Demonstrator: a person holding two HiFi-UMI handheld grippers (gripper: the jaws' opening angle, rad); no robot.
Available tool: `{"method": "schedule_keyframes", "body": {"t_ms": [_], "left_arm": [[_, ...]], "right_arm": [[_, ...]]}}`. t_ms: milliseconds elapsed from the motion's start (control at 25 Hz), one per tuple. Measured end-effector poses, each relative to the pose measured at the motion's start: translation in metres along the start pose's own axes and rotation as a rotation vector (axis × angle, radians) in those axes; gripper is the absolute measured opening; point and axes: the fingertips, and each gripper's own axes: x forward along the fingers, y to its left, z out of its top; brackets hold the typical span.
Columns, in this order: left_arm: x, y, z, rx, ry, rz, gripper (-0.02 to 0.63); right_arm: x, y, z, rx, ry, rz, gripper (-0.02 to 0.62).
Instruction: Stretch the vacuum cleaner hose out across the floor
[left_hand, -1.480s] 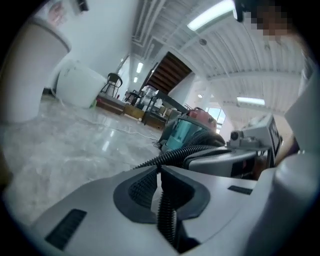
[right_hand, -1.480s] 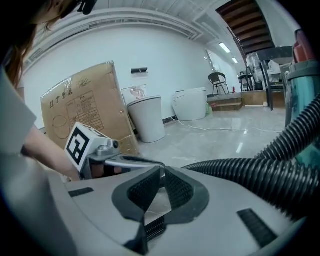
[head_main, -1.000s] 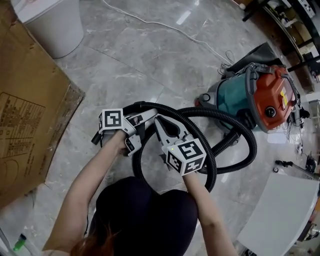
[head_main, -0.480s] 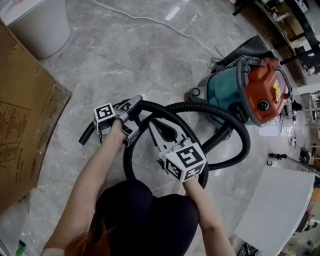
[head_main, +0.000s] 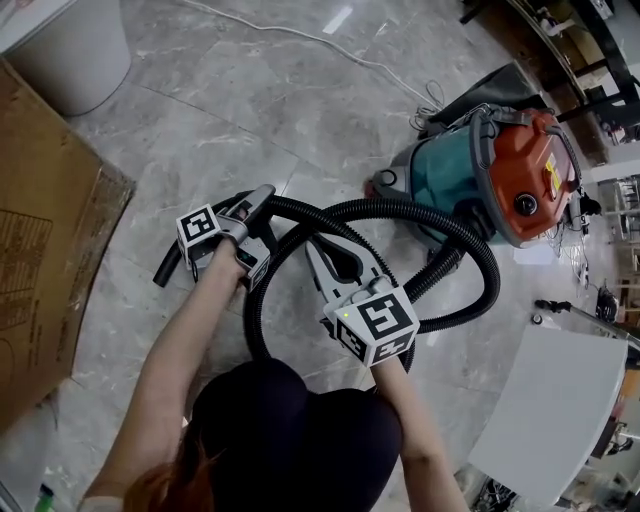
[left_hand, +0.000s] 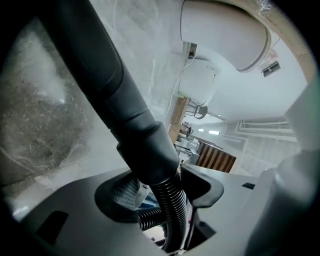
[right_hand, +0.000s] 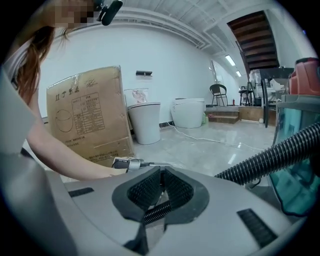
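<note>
A teal and orange vacuum cleaner (head_main: 490, 175) stands on the marble floor at the upper right. Its black ribbed hose (head_main: 470, 240) lies in a loop in front of the person. My left gripper (head_main: 258, 203) straddles the hose where its smooth black cuff (left_hand: 145, 145) meets the ribbed part (left_hand: 172, 210). Its jaws have just been closing around it, but a gap shows beside one pad. The rigid hose end (head_main: 168, 268) sticks out to the lower left. My right gripper (head_main: 312, 245) hovers over the loop, shut and empty (right_hand: 161, 172); a stretch of hose (right_hand: 270, 155) passes on its right.
A large cardboard box (head_main: 50, 230) leans at the left, with a white bin (head_main: 75, 50) behind it. A white power cable (head_main: 330, 45) runs across the floor to the vacuum cleaner. A white panel (head_main: 560, 420) lies at the lower right. Shelving stands behind the vacuum cleaner.
My left gripper has rolled and sunk toward the floor, shifting left along the hose end. The hose loop has drifted with it. My right gripper stays shut above the loop.
</note>
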Motion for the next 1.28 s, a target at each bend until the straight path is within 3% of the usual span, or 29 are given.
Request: {"method": "schedule_keyframes", "body": {"t_ms": [280,400,600,720,960,1080,1200,1280], "left_arm": [[-0.007,-0.045,-0.016,0.197,0.075,-0.098,0.261],[-0.01,-0.066,-0.03,0.252,0.129,-0.121,0.259],[-0.013,-0.099,-0.054,0.354,0.205,-0.169,0.255],[-0.017,-0.113,-0.065,0.39,0.239,-0.19,0.25],[-0.025,-0.144,-0.093,0.487,0.33,-0.218,0.238],[-0.028,-0.156,-0.104,0.521,0.358,-0.229,0.232],[-0.03,-0.172,-0.121,0.605,0.398,-0.238,0.229],[-0.03,-0.18,-0.132,0.689,0.424,-0.222,0.229]], "right_arm": [[-0.004,0.021,0.025,-0.15,0.018,0.024,0.018],[-0.011,0.021,0.043,-0.126,0.029,0.011,0.018],[-0.03,0.015,0.086,-0.106,-0.038,-0.007,0.018],[-0.032,0.007,0.09,-0.099,-0.016,0.002,0.021],[-0.04,0.005,0.088,-0.098,0.05,0.115,0.202],[-0.04,0.011,0.084,-0.19,0.132,0.161,0.233],[-0.045,0.005,0.082,-0.418,0.225,0.097,0.238],[-0.049,0.005,0.083,-0.494,0.268,0.094,0.238]]}}
